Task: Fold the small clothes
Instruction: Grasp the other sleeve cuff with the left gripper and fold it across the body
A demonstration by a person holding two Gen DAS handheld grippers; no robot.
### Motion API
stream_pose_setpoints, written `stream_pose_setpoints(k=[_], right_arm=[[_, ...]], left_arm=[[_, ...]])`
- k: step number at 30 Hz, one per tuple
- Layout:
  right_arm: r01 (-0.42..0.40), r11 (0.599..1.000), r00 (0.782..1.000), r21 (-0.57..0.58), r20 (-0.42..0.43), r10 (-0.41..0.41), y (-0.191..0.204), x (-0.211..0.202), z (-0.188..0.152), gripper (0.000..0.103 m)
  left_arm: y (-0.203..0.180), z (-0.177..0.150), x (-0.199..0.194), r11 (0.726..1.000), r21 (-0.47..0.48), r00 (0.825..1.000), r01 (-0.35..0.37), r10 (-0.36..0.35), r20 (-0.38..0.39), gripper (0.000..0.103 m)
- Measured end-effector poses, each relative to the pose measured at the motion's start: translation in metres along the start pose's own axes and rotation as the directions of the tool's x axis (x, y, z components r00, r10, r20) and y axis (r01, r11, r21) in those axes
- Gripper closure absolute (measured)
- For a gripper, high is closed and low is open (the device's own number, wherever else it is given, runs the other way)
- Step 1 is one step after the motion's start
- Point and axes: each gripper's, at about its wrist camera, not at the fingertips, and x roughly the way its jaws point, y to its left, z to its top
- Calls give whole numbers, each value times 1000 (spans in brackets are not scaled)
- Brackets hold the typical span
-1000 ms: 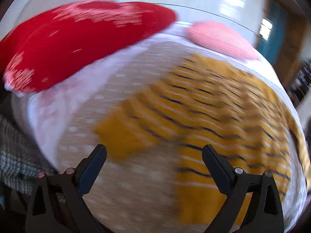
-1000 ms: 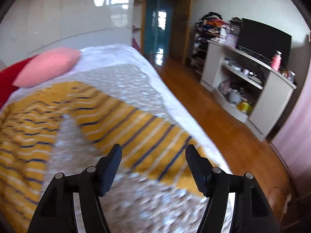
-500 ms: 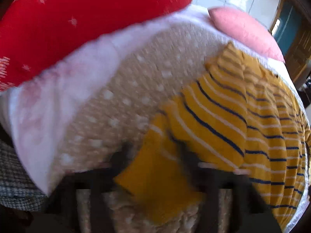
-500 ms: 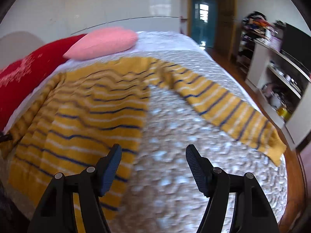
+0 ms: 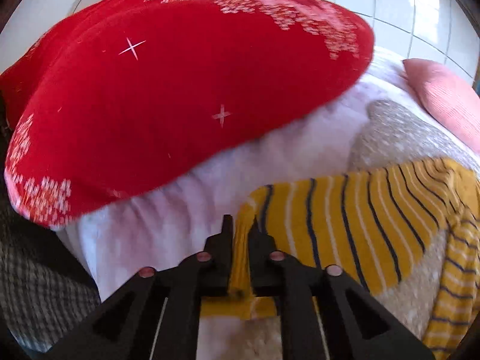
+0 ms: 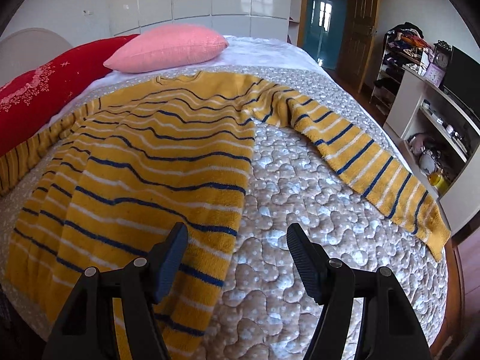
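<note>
A yellow sweater [image 6: 156,156] with blue and white stripes lies spread flat on the quilted bed, collar toward the pillows. Its right sleeve [image 6: 375,174] stretches out toward the bed's right edge. My left gripper [image 5: 241,225] is shut on the cuff of the left sleeve [image 5: 345,219], which it holds at the bed's left side below the red pillow. My right gripper [image 6: 237,240] is open and empty, hovering over the sweater's lower hem and the bare quilt beside it.
A red pillow [image 5: 180,90] and a pink pillow [image 6: 168,48] lie at the head of the bed. The beige quilt [image 6: 300,210] covers the bed. White shelving [image 6: 435,126] with a TV stands to the right, across a wooden floor. A door [image 6: 324,21] is at the back.
My left gripper has closed on the left sleeve cuff and swung toward the red pillow. My right gripper has swung left from the right sleeve to over the sweater's hem, still open.
</note>
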Motion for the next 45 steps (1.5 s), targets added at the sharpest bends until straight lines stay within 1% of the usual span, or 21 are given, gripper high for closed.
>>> stream_pose_setpoints(k=[3, 5, 7, 8, 12, 15, 18, 22, 23, 28, 29, 30, 31, 32, 33, 34, 36, 38, 40, 41, 45], right_arm=[[-20, 999, 1000, 28, -12, 20, -1, 3, 2, 30], [-33, 998, 999, 48, -12, 34, -4, 2, 2, 30], [-40, 997, 999, 60, -18, 41, -7, 3, 2, 30], [-46, 996, 999, 71, -25, 48, -10, 5, 1, 30], [-98, 984, 993, 146, -49, 106, -23, 7, -7, 30], [-160, 964, 982, 212, -64, 177, -32, 8, -16, 29], [-193, 950, 975, 245, -61, 214, -38, 6, -24, 27], [-223, 944, 968, 242, -60, 243, -37, 1, -34, 25], [-230, 944, 966, 237, -61, 251, -36, -1, -37, 25], [-271, 939, 955, 210, -60, 289, -22, -7, -50, 23], [-272, 940, 955, 208, -60, 290, -19, -8, -52, 23], [-271, 941, 956, 203, -57, 288, -16, -9, -55, 23], [-266, 944, 958, 197, -53, 281, -12, -11, -58, 23], [-265, 944, 959, 194, -50, 280, -9, -11, -59, 24], [-265, 946, 959, 187, -48, 278, -6, -12, -60, 30], [-271, 946, 958, 177, -47, 283, -4, -12, -60, 51], [-321, 935, 940, 152, -64, 334, 0, -11, -59, 84], [-360, 919, 925, 160, -71, 374, -3, -13, -58, 89], [-373, 914, 919, 159, -67, 387, -9, -17, -58, 90], [-379, 911, 917, 161, -66, 393, -12, -20, -59, 91], [-391, 905, 909, 168, -84, 408, -23, -29, -71, 95]], left_arm=[[8, -2, -9, 998, -26, 998, 62, -63, -7, 88], [8, -15, -22, 995, -13, 995, 100, -100, 2, 75], [2, -36, -38, 987, 11, 987, 163, -163, -7, 68], [0, -46, -46, 980, 25, 981, 196, -196, -15, 67], [-20, -93, -73, 938, 84, 940, 336, -328, -95, 65], [-38, -123, -88, 896, 103, 896, 432, -413, -162, 64], [-61, -150, -98, 851, 137, 854, 507, -474, -214, 61], [-85, -173, -102, 820, 180, 831, 543, -495, -254, 57], [-90, -176, -105, 814, 189, 828, 549, -499, -256, 53], [-111, -200, -119, 788, 235, 816, 569, -508, -275, 50], [-116, -203, -119, 789, 250, 822, 561, -497, -279, 50], [-124, -209, -122, 799, 294, 848, 525, -461, -262, 50], [-126, -212, -125, 803, 326, 865, 499, -438, -245, 60], [-130, -215, -127, 799, 345, 869, 493, -431, -244, 81], [-130, -214, -127, 796, 343, 865, 499, -433, -252, 86], [-129, -213, -128, 798, 330, 861, 505, -438, -257, 92], [-126, -207, -128, 803, 296, 851, 518, -448, -272, 93], [-118, -205, -132, 808, 272, 847, 523, -455, -276, 93], [-106, -208, -140, 810, 255, 844, 527, -464, -269, 94], [-99, -210, -143, 812, 244, 842, 530, -469, -268, 98], [-81, -223, -150, 814, 218, 834, 538, -479, -272, 97]])
